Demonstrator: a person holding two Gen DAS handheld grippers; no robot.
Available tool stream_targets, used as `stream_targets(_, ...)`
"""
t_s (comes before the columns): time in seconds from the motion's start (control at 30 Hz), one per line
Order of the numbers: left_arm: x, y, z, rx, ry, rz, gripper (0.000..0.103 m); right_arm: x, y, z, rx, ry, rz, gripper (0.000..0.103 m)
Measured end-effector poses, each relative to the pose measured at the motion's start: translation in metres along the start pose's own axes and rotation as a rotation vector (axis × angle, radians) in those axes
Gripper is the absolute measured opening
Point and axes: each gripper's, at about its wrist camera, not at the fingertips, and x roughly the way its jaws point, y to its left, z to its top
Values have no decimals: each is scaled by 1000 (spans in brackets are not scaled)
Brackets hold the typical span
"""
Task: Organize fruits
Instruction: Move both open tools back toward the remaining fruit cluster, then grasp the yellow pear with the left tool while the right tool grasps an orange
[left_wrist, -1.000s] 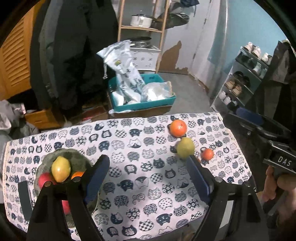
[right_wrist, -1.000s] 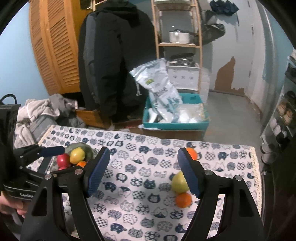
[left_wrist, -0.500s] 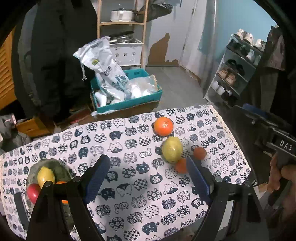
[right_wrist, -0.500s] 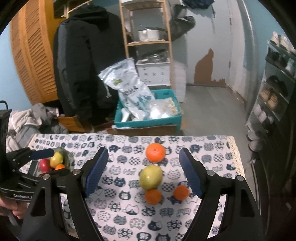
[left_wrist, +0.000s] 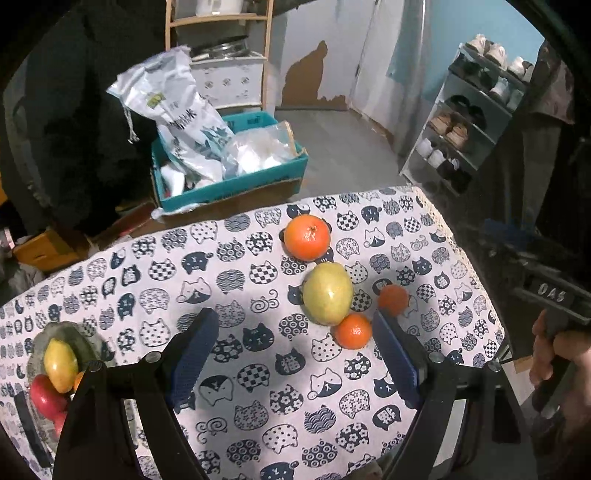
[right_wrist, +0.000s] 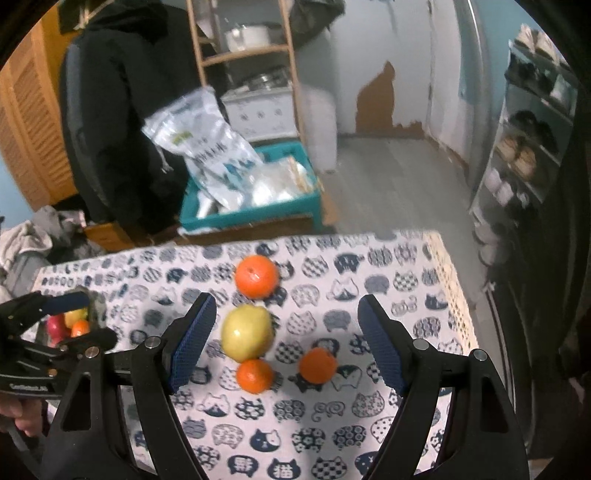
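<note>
Both tongs are hovering above the cat-print tablecloth (left_wrist: 258, 369) with nothing between their blue pads: the left gripper (left_wrist: 295, 354) is standing about half open over bare cloth, and the right gripper (right_wrist: 286, 341) is likewise gaping, its jaws having just been opening a little, with the loose fruits lying on the cloth below and between its fingers, untouched. Nearest in the right wrist view are two small tangerines, one (right_wrist: 255, 376) touching the yellow-green pear (right_wrist: 246, 336) and the other (right_wrist: 317, 365) just to its right. Beyond the pear, a large orange (right_wrist: 256, 276) is sitting close by. Off at the cloth's left edge, a dark bowl (left_wrist: 74, 334) is holding a yellow lemon (left_wrist: 60, 364), a red apple (left_wrist: 47, 396) and a partly hidden orange fruit. A person's hand (left_wrist: 561, 365) is gripping the right tool's handle at the left wrist view's right edge. Past the table, a teal box (left_wrist: 236, 181) with plastic bags is resting on the floor, with a wooden shelf (left_wrist: 221, 22) and a shoe rack (left_wrist: 476, 118) standing farther back.
</note>
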Motion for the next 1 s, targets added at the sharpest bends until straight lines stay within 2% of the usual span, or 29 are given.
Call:
stream_targets(0.4,68,6,-3,-54,115,-18,86,85,-24,-33,45,223,-25,80)
stream_targets(0.57,85,1,-3,-30,139,-17,86,116,-34,-48,85,306,-19,80)
stream_targets(0.87,110,-13,2,12,179,-35,86,146,-39,-63,95,383,-19,79)
stream_targets(0.9,113,-13,2,9,183,-38,86,148,-39,-64,93,389,-18,79)
stream_targets(1.0,123,-14,3,-4,198,-44,86,155,-38,-68,86,411,-16,68)
